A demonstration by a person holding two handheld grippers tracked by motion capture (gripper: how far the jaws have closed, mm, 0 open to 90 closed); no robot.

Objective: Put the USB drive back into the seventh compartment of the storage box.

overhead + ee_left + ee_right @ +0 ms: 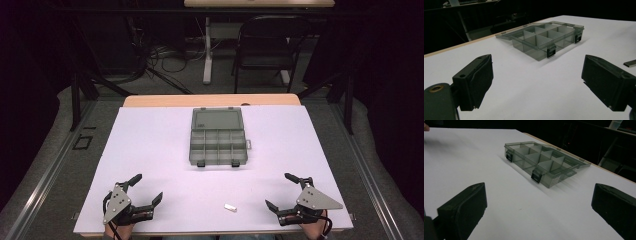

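While both my claws rest at the near edge of the table (150, 150), the compartment box (218, 140) lies open well beyond them — centre, toward the far side. My left claw (148, 188) and right claw (279, 191) gape empty — a small white piece (229, 207) lies between them, nearer the right.

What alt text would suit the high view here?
A grey compartment box lies open, lid folded back, on a white table. Near the front edge, the left gripper and right gripper rest with jaws open and empty, a small white piece lying between them.
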